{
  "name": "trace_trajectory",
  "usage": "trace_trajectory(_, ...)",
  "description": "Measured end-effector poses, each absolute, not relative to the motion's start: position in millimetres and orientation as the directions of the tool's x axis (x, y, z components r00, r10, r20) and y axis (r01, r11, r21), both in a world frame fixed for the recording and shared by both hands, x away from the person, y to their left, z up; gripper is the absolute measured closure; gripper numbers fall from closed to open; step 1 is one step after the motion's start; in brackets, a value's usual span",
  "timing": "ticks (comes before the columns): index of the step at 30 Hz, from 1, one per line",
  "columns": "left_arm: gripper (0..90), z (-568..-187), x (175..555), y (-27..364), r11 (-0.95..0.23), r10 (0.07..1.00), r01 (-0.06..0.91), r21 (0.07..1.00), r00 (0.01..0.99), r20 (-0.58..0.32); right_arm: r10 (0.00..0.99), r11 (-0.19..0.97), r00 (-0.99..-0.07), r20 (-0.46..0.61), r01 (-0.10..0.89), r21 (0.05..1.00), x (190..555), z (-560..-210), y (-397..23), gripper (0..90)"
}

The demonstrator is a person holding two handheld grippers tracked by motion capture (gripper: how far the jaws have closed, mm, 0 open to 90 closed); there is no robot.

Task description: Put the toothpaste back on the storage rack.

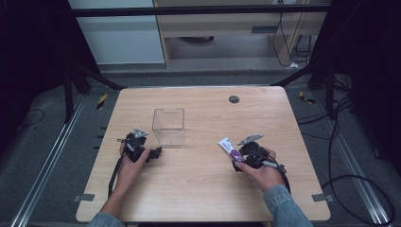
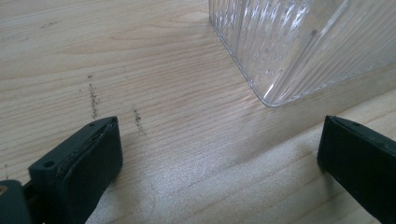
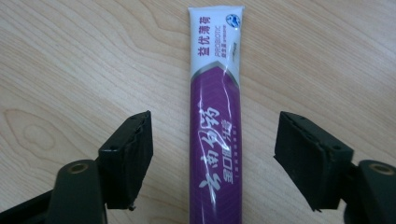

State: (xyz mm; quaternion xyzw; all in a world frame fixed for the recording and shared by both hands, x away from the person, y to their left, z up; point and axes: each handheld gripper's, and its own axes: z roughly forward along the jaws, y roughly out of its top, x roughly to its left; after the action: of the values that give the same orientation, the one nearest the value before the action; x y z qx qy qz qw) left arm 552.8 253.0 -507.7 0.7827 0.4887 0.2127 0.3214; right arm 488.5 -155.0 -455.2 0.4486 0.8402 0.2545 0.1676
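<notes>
High view: clear box [image 1: 168, 126] empty beside released left tongs [image 1: 156, 152]; released right tongs [image 1: 238, 160] astride toothpaste tube [image 1: 230, 148].

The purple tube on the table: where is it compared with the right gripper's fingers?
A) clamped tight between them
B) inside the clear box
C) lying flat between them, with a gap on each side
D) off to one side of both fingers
C: the purple tube lies flat on the table, untouched between the right gripper's spread fingers.
</notes>
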Motion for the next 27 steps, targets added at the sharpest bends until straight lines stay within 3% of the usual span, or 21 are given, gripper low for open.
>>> trace_trajectory(8, 0.0, -508, 553, 253, -0.315, 0.902, 0.628, 0.711, 0.431, 0.019, 0.825, 0.494, -0.563, -0.049, 0.677, 0.545, 500, -452, -145, 35.0)
trace_trajectory(27, 0.0, -508, 553, 253, -0.315, 0.902, 0.628, 0.711, 0.431, 0.018, 0.825, 0.502, -0.565, -0.029, 0.707, 0.498, 519, -458, -141, 36.0)
